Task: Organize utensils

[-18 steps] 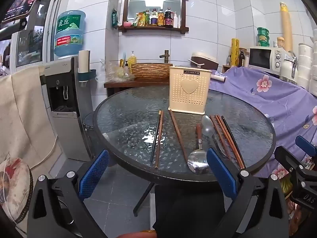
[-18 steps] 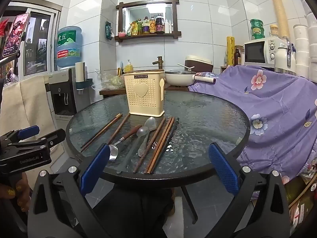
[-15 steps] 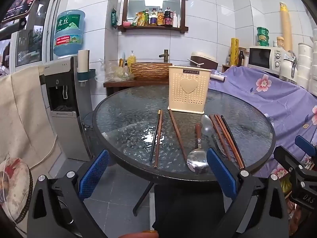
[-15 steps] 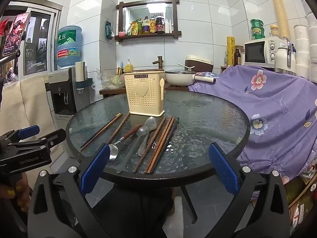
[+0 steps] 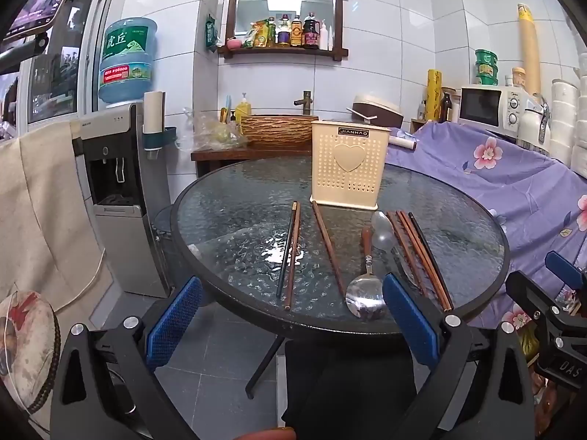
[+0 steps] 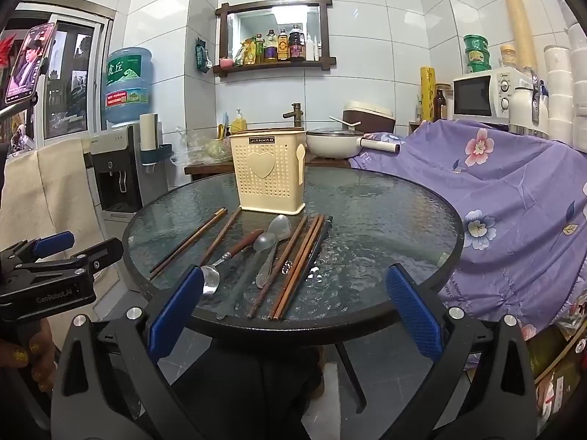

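Note:
A cream perforated utensil holder with a heart on its front stands upright on the round glass table. In front of it lie a pair of chopsticks, a single brown chopstick, a metal spoon with a brown handle, two clear plastic spoons and a bundle of several chopsticks. My left gripper and right gripper hang open short of the table's near edge, nothing between their blue pads.
A water dispenser stands left of the table. A purple flowered cloth covers a counter on the right, with a microwave on it. Behind are a wooden sink counter, a white pan and a wall shelf of bottles.

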Motion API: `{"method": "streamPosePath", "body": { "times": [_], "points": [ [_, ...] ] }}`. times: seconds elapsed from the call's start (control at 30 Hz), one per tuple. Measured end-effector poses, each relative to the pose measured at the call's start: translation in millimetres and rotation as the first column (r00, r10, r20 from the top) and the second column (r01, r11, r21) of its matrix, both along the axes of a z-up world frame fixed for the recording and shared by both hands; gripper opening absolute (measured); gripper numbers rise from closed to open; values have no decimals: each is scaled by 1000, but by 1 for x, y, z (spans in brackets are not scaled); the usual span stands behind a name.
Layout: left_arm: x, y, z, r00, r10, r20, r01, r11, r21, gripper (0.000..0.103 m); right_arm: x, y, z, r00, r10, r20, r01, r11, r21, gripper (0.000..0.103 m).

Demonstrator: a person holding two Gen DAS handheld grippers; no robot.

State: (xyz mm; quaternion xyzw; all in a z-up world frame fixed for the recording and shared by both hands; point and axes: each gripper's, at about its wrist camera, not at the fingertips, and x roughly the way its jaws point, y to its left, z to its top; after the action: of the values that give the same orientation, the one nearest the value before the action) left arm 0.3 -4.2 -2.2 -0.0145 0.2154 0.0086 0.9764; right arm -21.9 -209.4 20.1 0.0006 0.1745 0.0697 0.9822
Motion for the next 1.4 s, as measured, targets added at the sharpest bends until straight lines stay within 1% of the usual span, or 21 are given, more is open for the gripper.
{"method": "streamPosePath", "body": {
  "times": [1.4],
  "points": [
    [-2, 3, 3, 1000, -9, -8, 9, 1000, -4, 97, 0, 3, -3, 1000, 3, -3, -3, 1000, 1, 98]
  ]
}}
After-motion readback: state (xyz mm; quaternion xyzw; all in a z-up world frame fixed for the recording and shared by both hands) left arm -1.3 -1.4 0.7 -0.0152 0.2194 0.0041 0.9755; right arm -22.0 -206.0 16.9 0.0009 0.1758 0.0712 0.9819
